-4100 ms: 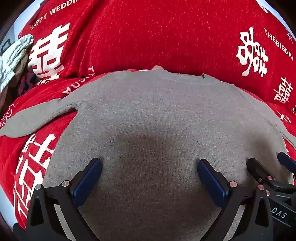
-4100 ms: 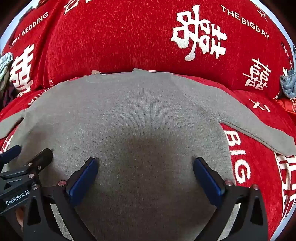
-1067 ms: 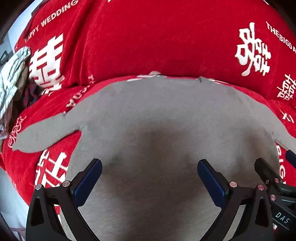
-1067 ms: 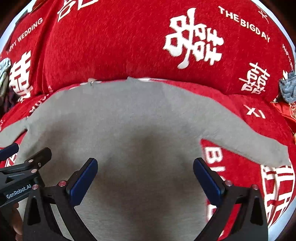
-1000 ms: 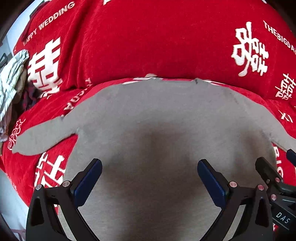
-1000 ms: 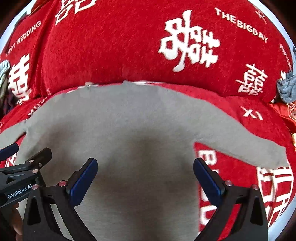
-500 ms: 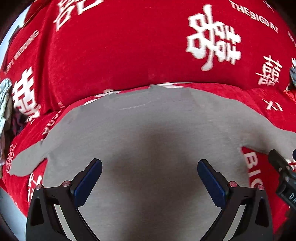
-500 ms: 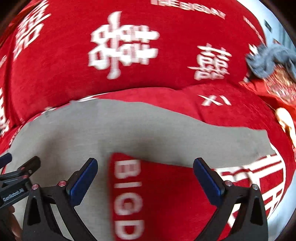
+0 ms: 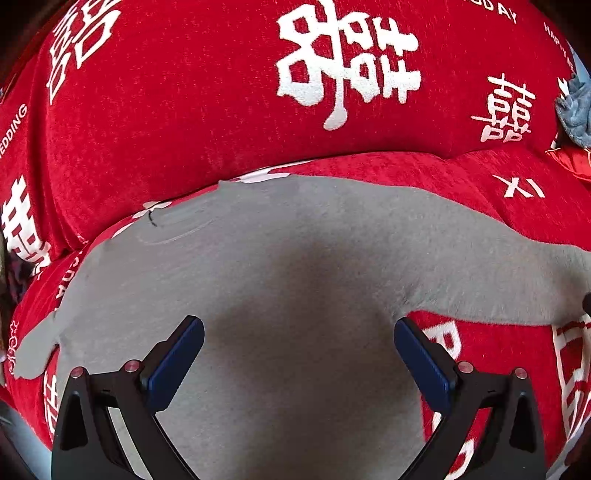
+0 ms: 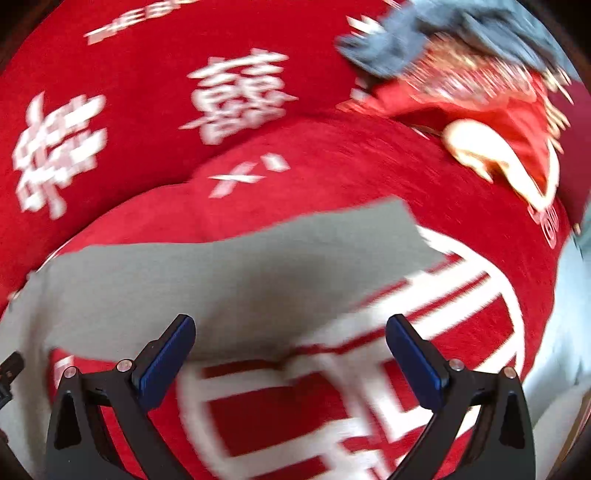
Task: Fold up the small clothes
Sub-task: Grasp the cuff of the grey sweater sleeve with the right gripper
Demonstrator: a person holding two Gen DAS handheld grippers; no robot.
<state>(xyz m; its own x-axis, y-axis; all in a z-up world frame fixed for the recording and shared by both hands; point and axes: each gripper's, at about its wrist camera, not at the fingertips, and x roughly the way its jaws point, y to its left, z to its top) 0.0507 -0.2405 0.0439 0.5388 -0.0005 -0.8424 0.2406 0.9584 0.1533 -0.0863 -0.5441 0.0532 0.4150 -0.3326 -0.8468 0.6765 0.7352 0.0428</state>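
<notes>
Item: grey sweater [image 9: 280,280], small, long-sleeved, plain knit. Location: laid flat on the seat of a red sofa cover [image 9: 207,110] printed with white characters and lettering, neckline toward the backrest, both sleeves spread outward. Probable reason for layout: a flat, opened-out garment gives clean fold lines, so no fold appears made yet.

Condition: body smooth, few wrinkles; a faint curved seam and a small dark thread or tag near the collar. Right sleeve [image 10: 295,240] runs out over the cover to a squared cuff; left sleeve [image 9: 35,350] ends near the seat's edge.

Tools: left gripper [image 9: 297,356] wide open, empty, poised above the sweater's body. Right gripper [image 10: 290,350] wide open, empty, positioned over the lower edge of the right sleeve, likely to pick it up for folding inward; that view is motion-blurred.

Other: blue-grey cloth [image 10: 443,33] and red embroidered fabric [image 10: 491,122] at the sofa's far right, well apart from the sweater.
</notes>
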